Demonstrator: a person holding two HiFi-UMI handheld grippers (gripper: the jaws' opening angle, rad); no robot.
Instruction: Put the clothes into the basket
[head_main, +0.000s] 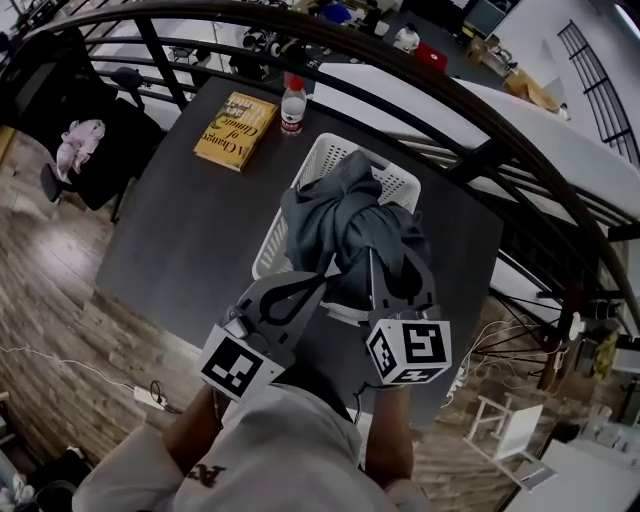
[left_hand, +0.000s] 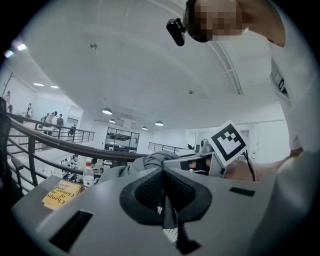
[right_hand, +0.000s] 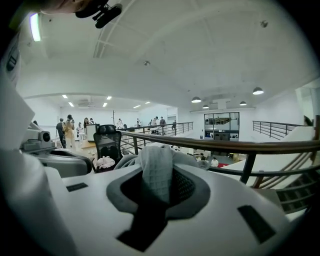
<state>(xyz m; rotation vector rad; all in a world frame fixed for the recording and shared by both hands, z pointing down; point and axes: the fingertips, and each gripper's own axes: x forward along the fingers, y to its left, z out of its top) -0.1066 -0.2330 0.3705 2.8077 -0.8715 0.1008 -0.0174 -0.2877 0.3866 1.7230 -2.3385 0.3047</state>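
Note:
A bundled grey garment hangs over the white slotted laundry basket on the dark table. My left gripper is shut on the garment's near left edge, and a thin fold of grey cloth shows pinched between its pads. My right gripper is shut on the garment's near right side, with a thick fold of light waffle-knit cloth standing up between its jaws. Both grippers are side by side at the basket's near end. The basket's inside is mostly hidden by the cloth.
A yellow book and a plastic bottle with a red cap lie on the table's far end. A dark curved railing runs behind the table. An office chair stands at the left on the wooden floor.

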